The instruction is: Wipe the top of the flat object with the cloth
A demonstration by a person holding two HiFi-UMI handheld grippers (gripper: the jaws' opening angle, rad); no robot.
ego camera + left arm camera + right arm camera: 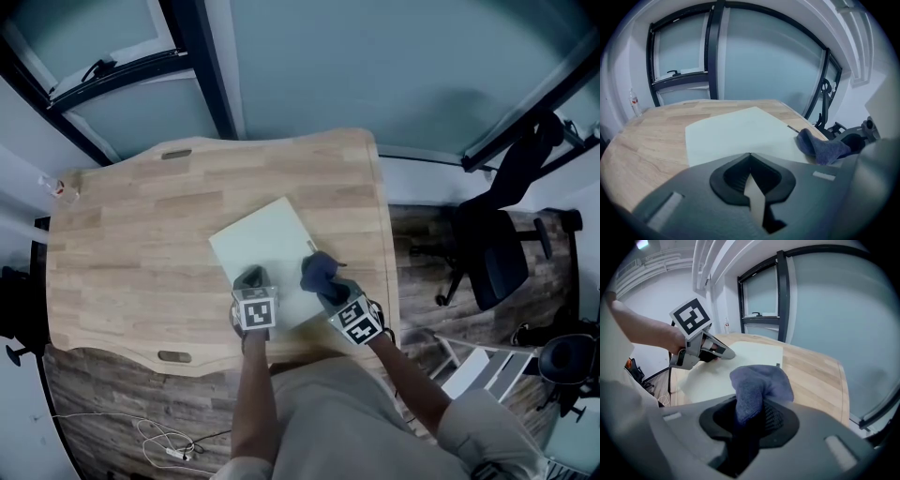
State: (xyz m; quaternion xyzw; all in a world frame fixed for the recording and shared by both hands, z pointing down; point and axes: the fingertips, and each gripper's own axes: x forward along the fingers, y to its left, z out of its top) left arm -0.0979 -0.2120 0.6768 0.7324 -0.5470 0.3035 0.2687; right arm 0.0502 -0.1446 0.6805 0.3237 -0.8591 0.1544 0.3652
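Observation:
A pale flat board (267, 246) lies at an angle near the front right of the wooden table (122, 253). My left gripper (251, 281) is shut, and its tips rest on the board's near part (736, 133), with nothing held between them. In the right gripper view, the left gripper (725, 353) lies low over the board (717, 376). My right gripper (326, 286) is shut on a bunched blue-grey cloth (761, 380). The cloth (317, 270) sits over the board's right edge, just right of the left gripper. From the left gripper view the cloth (820, 146) touches the board.
A small bottle (58, 187) stands at the table's far left corner. A black office chair (492, 248) is on the floor to the right, with a white frame (478, 370) nearer me. Cables (169, 445) lie on the floor at lower left. Windows run behind the table.

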